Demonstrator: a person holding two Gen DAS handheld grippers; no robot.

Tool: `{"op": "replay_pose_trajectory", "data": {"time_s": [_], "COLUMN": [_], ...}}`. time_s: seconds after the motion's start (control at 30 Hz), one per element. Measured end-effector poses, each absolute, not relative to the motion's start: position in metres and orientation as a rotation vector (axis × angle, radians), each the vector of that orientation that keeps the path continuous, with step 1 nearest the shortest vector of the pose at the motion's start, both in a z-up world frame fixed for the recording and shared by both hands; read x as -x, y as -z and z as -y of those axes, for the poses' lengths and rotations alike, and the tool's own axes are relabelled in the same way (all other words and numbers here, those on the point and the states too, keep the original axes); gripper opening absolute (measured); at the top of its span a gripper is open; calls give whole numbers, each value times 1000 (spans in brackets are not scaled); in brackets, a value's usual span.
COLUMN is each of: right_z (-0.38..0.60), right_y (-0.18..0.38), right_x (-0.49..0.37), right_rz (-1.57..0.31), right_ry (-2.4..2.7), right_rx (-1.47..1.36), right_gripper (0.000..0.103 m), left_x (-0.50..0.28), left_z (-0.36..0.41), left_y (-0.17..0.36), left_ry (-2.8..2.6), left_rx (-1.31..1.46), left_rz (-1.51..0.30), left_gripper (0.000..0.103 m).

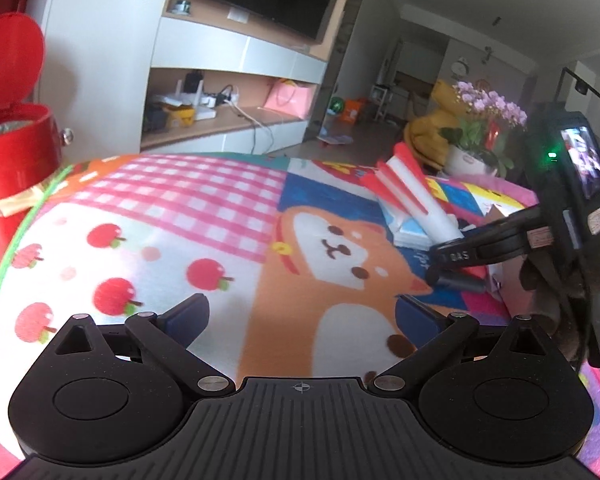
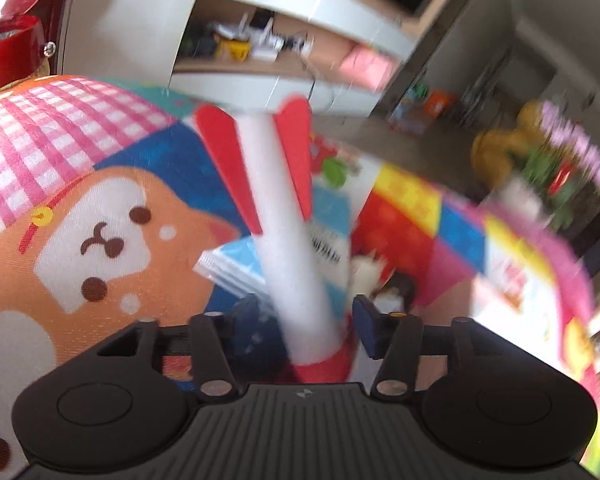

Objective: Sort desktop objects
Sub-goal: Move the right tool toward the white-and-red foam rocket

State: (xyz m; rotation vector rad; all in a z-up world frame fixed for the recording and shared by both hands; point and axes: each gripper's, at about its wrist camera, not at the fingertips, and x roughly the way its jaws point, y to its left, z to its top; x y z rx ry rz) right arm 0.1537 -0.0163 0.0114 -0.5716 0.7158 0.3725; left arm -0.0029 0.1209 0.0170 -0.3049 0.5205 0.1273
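The only lettering you can partly read is the white "DAS" on the black arm of your right gripper [image 1: 456, 258] as the left wrist view catches it; the print on the cloth beside it is too blurred to make out. Your left gripper [image 1: 300, 312] stands spread wide, its blue pads far apart over the cartoon-print tablecloth with an orange dog, red apples and pink gingham [image 1: 148, 240], with nothing between them and nothing touched. Your right gripper [image 2: 300, 320] has a white foam rocket with red fins [image 2: 284, 220] lying between its narrowed jaws — the body runs up and away from the camera, fins at the far end, red nose near the gripper's base. In the right wrist view the right pad still shows a gap to the tube and the left pad is blurred, so you cannot tell whether the rocket is truly gripped. From the left wrist view the rocket [image 1: 412, 196] slants above a stack of light-blue and white booklets [image 1: 408, 232] at the cloth's right side. A red lidded bin [image 1: 12, 152] stands open beyond the table's left edge.
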Motion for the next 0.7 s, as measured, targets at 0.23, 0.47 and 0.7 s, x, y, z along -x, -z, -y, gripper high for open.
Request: {"op": "replay_pose_trajectory", "data": {"time_s": [0.23, 0.47, 0.7], "right_z": [39, 75, 121], "right_y": [-30, -48, -34], "right_x": [-91, -24, 2], "right_rz": [-868, -695, -685], "right_ry": [-618, -559, -446], "right_rx": [414, 428, 442], "right_gripper": [33, 65, 80], "left_x": [9, 5, 1], "left_z": [-121, -115, -106], "left_y": [-19, -12, -10], "left_ry": [-64, -39, -14], "left_rx": [284, 290, 276], "left_rz": [-546, -579, -610], "left_gripper": [103, 103, 103]}}
